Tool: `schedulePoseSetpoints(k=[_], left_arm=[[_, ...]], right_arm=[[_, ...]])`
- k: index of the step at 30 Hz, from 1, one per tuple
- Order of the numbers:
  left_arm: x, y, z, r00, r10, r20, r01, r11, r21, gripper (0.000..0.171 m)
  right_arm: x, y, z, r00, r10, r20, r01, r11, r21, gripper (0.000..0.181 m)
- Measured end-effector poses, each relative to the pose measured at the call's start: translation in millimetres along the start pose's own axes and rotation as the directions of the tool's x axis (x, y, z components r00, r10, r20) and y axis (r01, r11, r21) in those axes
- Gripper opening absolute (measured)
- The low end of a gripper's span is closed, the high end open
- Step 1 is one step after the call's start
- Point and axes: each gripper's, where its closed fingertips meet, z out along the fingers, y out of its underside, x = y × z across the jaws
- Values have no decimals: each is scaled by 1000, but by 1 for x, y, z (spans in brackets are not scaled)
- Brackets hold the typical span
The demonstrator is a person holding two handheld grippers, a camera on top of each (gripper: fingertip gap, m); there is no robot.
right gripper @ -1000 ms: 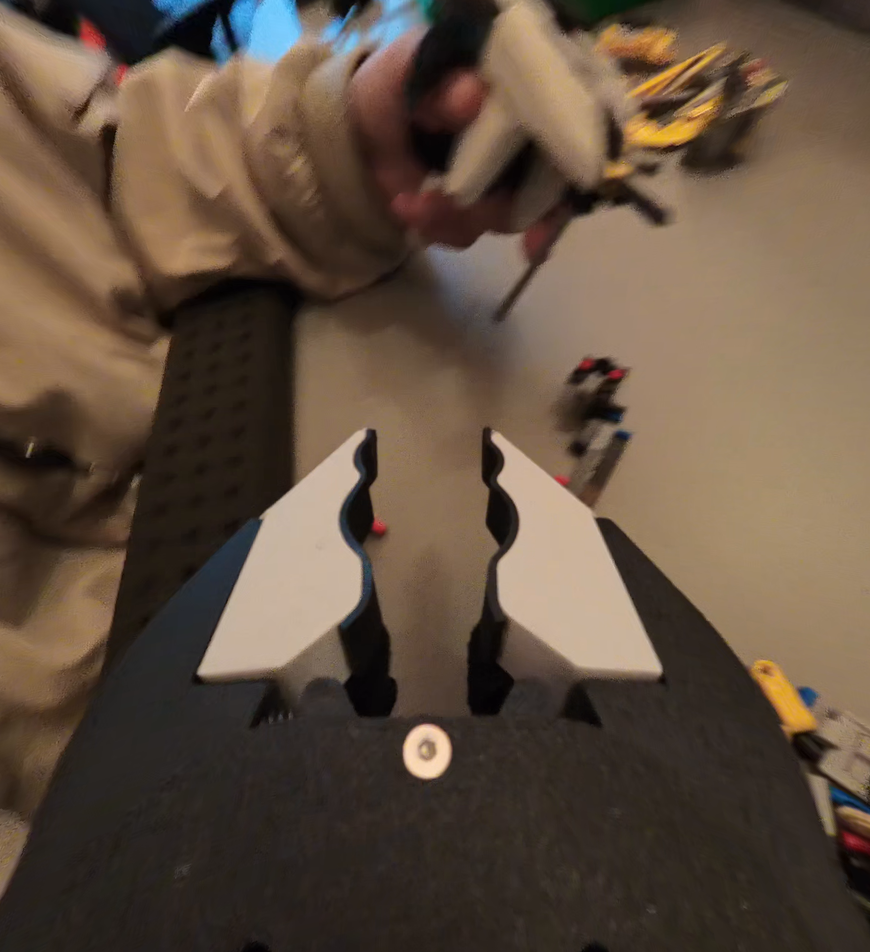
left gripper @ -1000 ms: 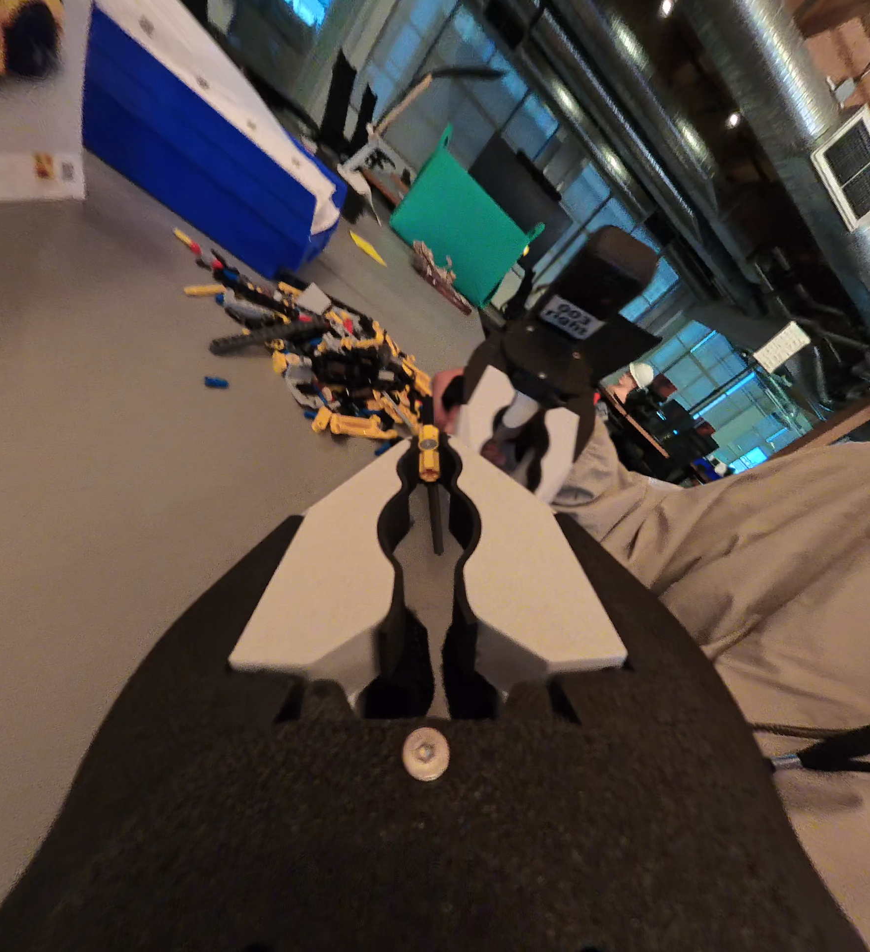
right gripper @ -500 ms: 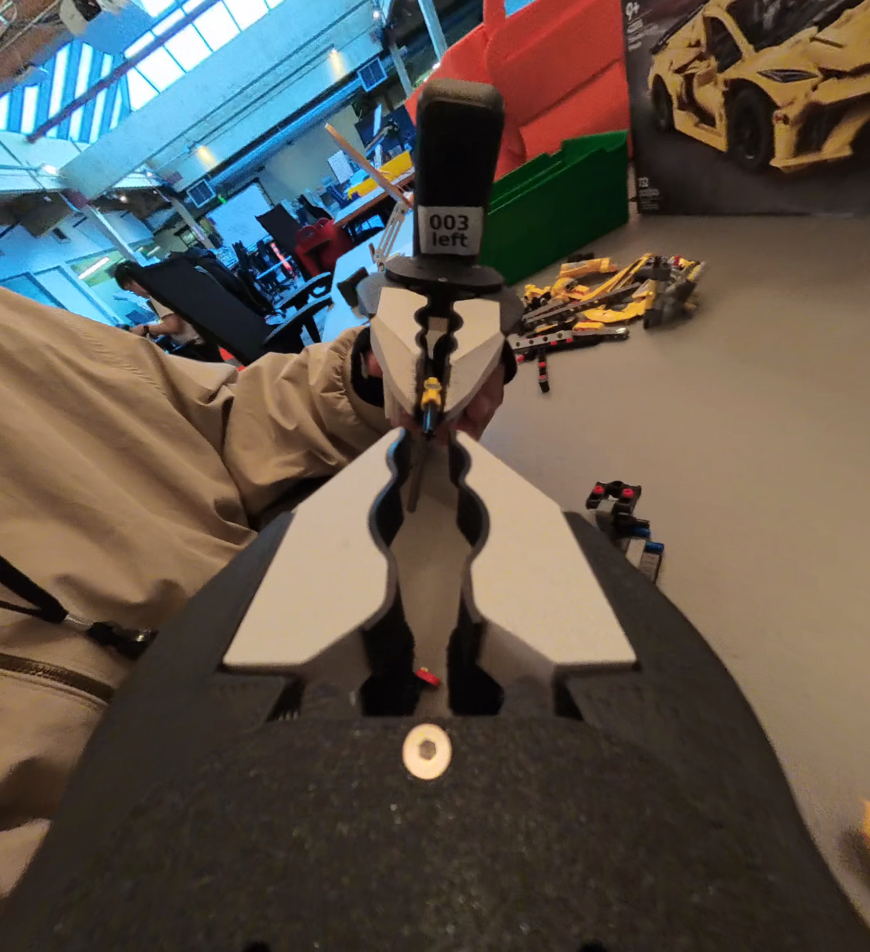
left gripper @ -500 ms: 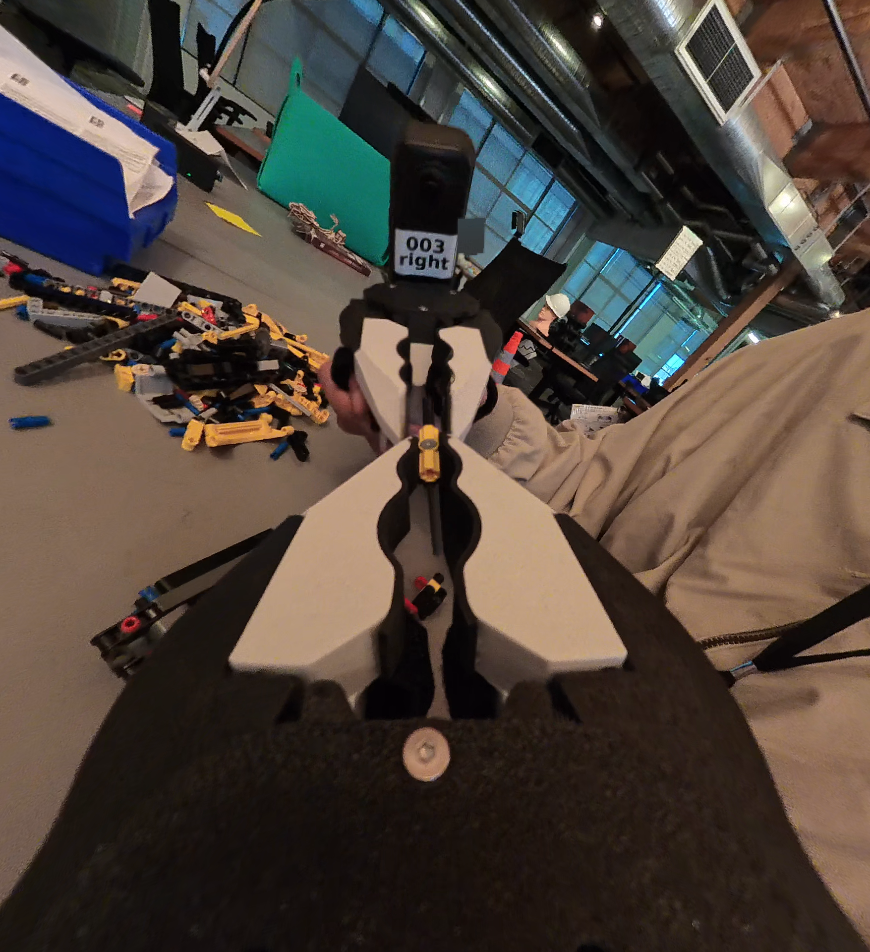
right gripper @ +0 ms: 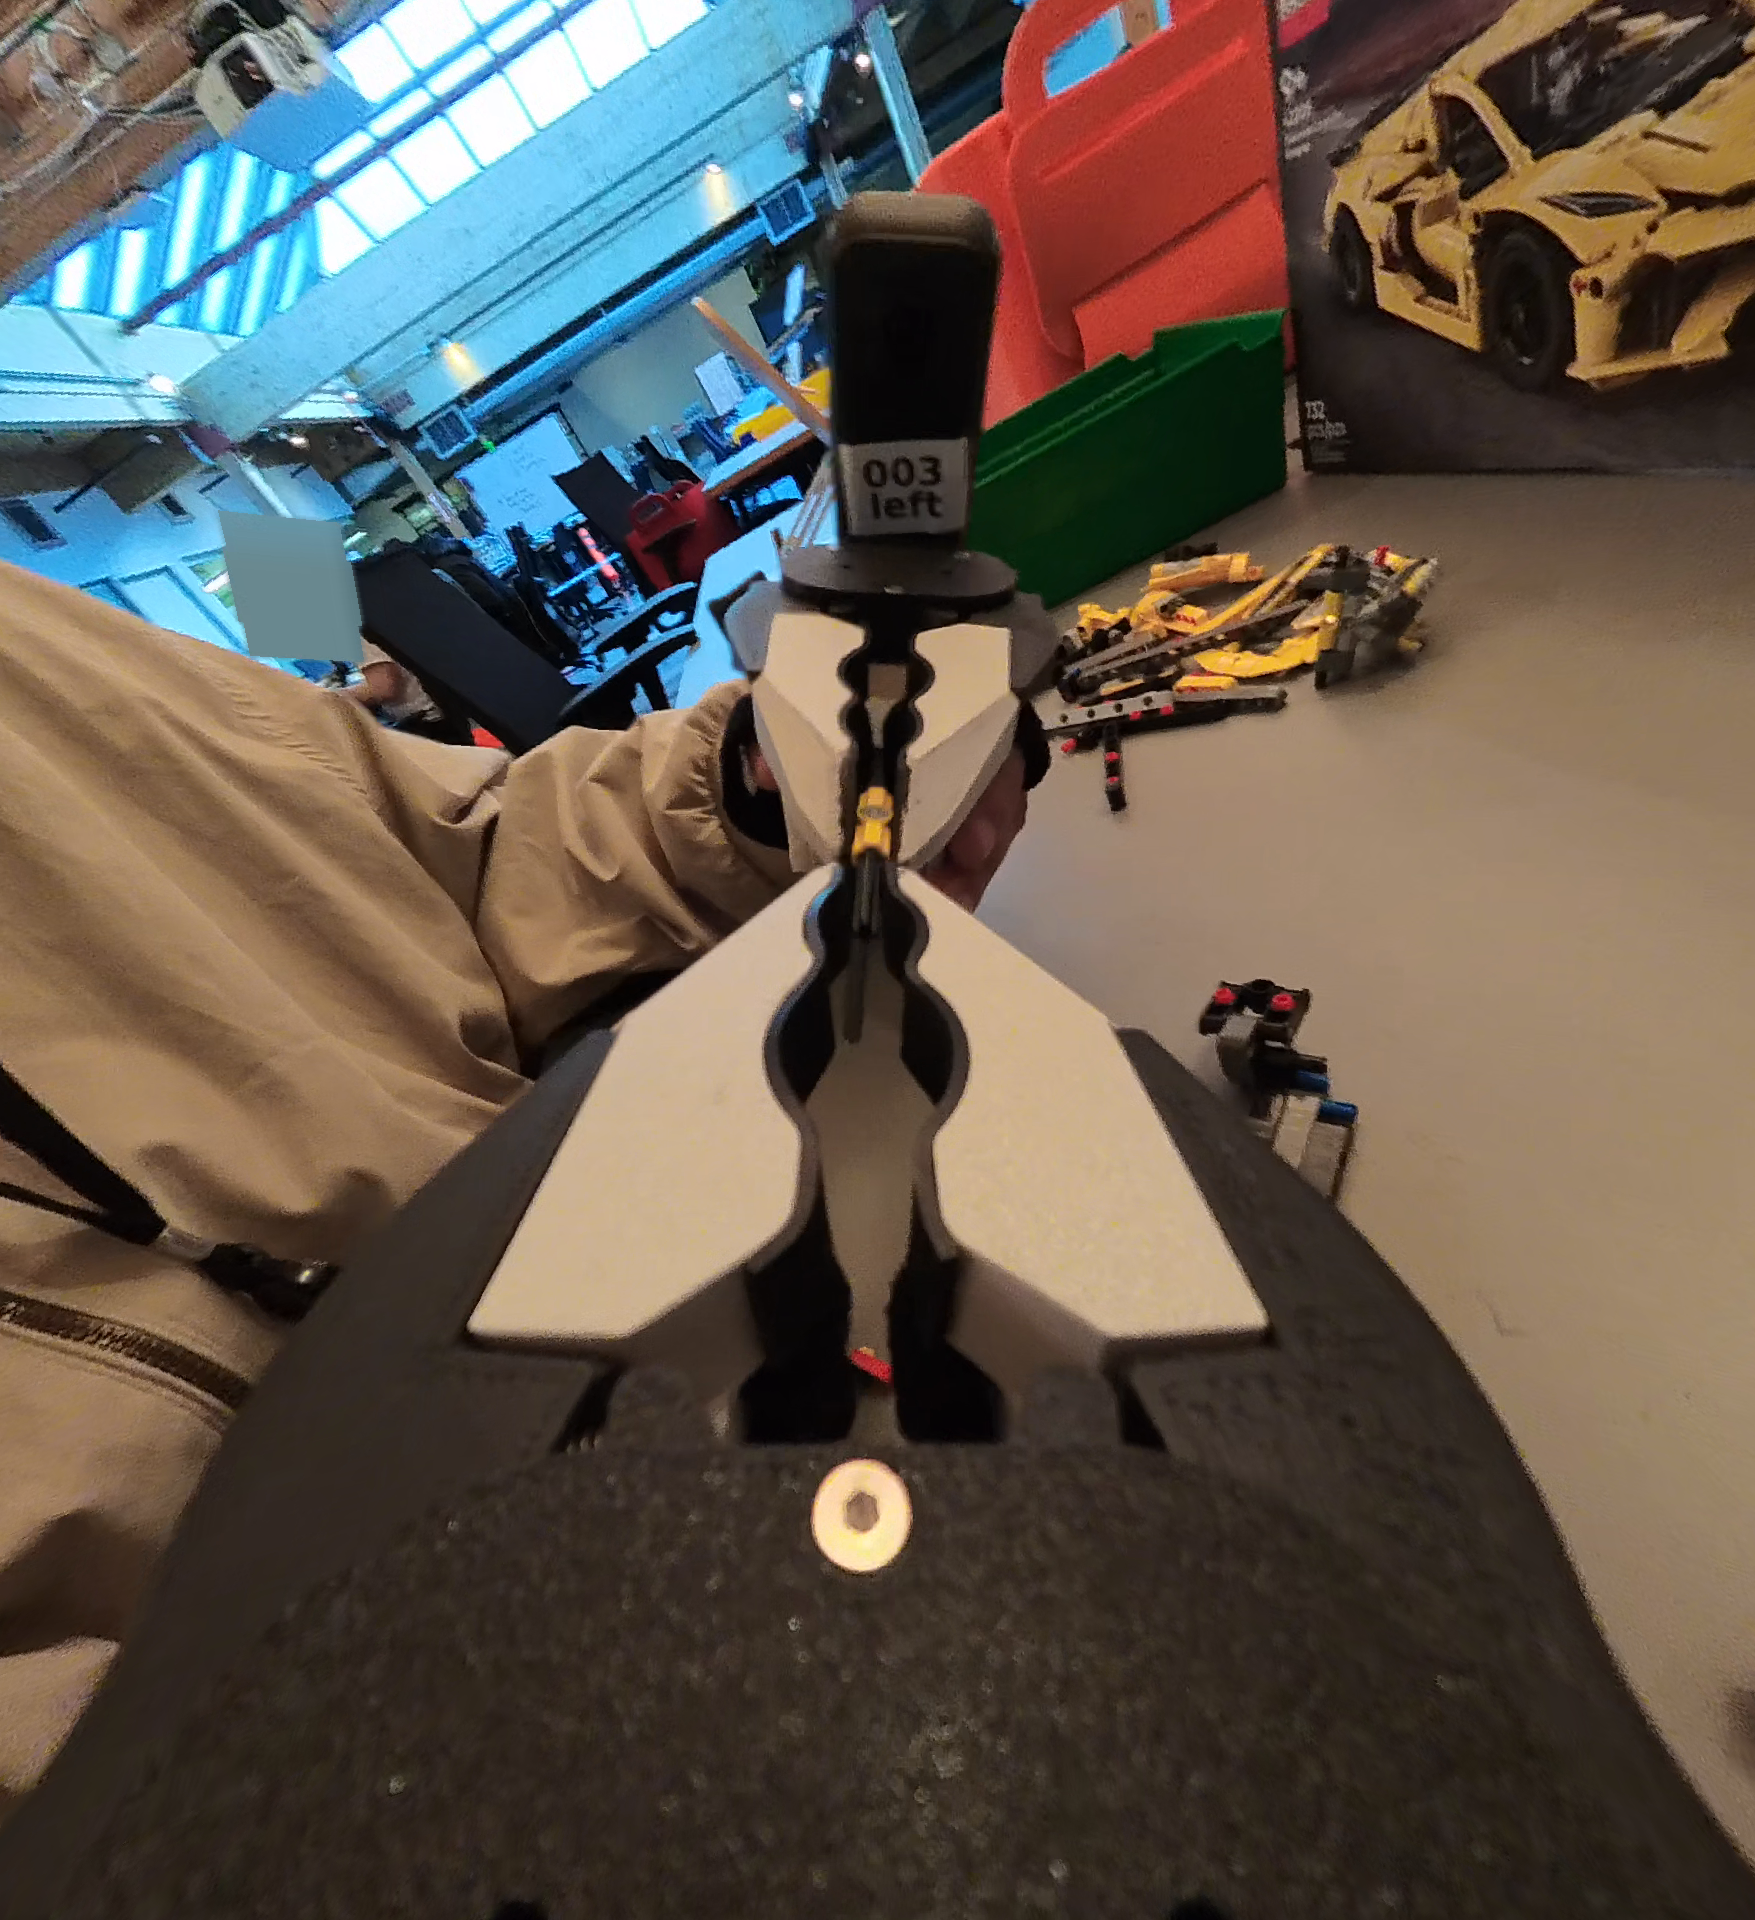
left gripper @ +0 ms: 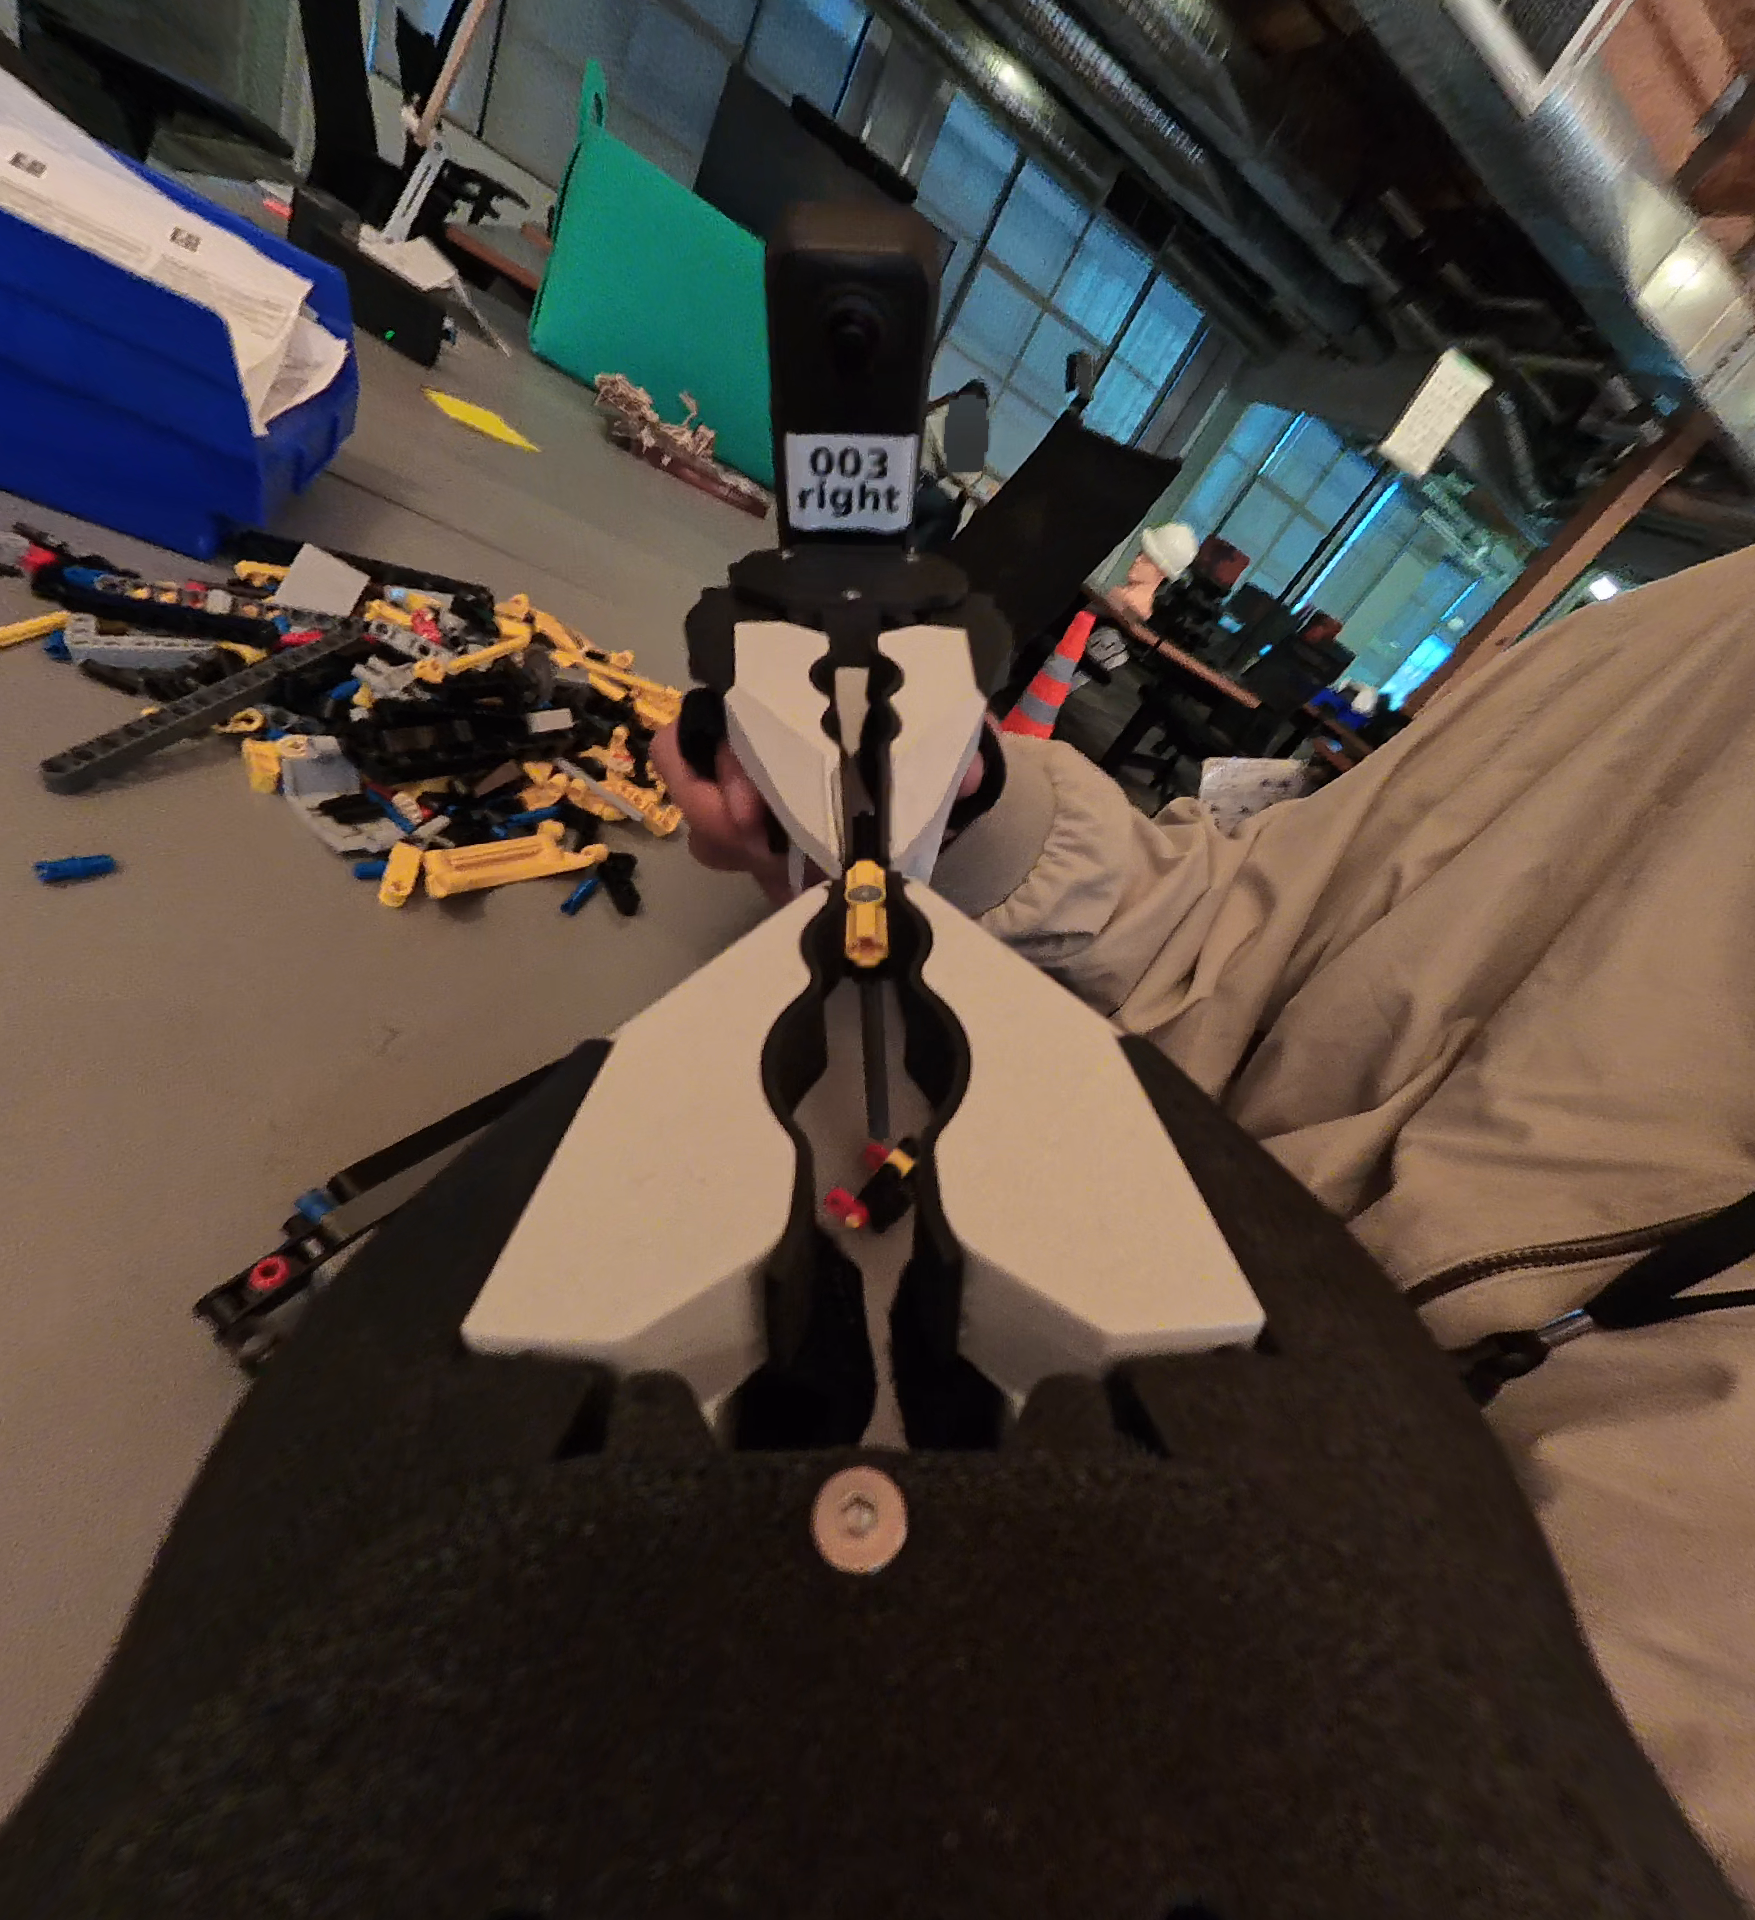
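Jaws of the left gripper (left gripper: 865,914) are pinching a yellow connector (left gripper: 865,912) at their tips; a thin black axle (left gripper: 875,1060) runs from it back between the fingers. Jaws of the right gripper (right gripper: 868,883) are pressed on the other end of the same axle, tip to tip with the left ones, both above the grey counter (left gripper: 177,1039). Below lies a small black-and-red piece (left gripper: 878,1184). Right of the right gripper sits a small grey assembly (right gripper: 1278,1081). Farther left, a brick pile (left gripper: 416,717), then a blue bin (left gripper: 104,416). Far right, a green bin (right gripper: 1133,457) and a box (right gripper: 1579,229) showing a yellow car.
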Motion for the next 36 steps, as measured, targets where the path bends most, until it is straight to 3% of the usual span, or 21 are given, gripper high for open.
schedulePoseSetpoints(k=[3,6,8,10,16,20,25,29,30,32,34,36], left_arm=[[1,-3,0,1000,-11,-8,11,1000,17,6],[8,-10,-2,999,34,-12,-33,999,43,7],[6,-12,-4,998,56,10,-57,997,47,6],[7,-13,-5,999,48,2,-48,998,51,6],[5,-4,-1,999,44,1,-44,999,8,7],[4,1,3,999,48,6,-48,999,-17,7],[4,1,3,998,66,25,-65,997,-34,7],[12,-6,0,995,93,18,-93,995,-20,7],[14,-4,-6,994,112,5,-112,993,-41,7],[2,-12,-26,992,114,60,-113,993,-10,7],[-2,-29,-41,998,52,39,-55,994,94,6],[-13,-37,-47,998,8,61,-18,986,167,6]], right_arm=[[-1,5,4,1000,1,-3,-2,999,-32,0],[-8,-20,-6,999,-42,-3,43,994,96,0],[-1,-16,-8,997,-57,-49,60,997,58,4],[1,-15,-8,999,-34,-35,36,997,65,13],[-3,-13,-4,1000,-22,-2,22,998,57,17],[-6,-8,-1,1000,-16,10,16,999,35,4],[-5,-6,-1,999,-40,-5,41,999,20,3],[-10,-18,-3,997,-61,38,57,994,95,2],[-11,-33,-15,997,-70,38,61,979,193,2],[1,-80,-85,997,3,83,-42,878,476,2],[36,-74,-129,992,35,-122,20,906,422,2],[80,-39,-155,919,63,-390,14,981,192,3]])
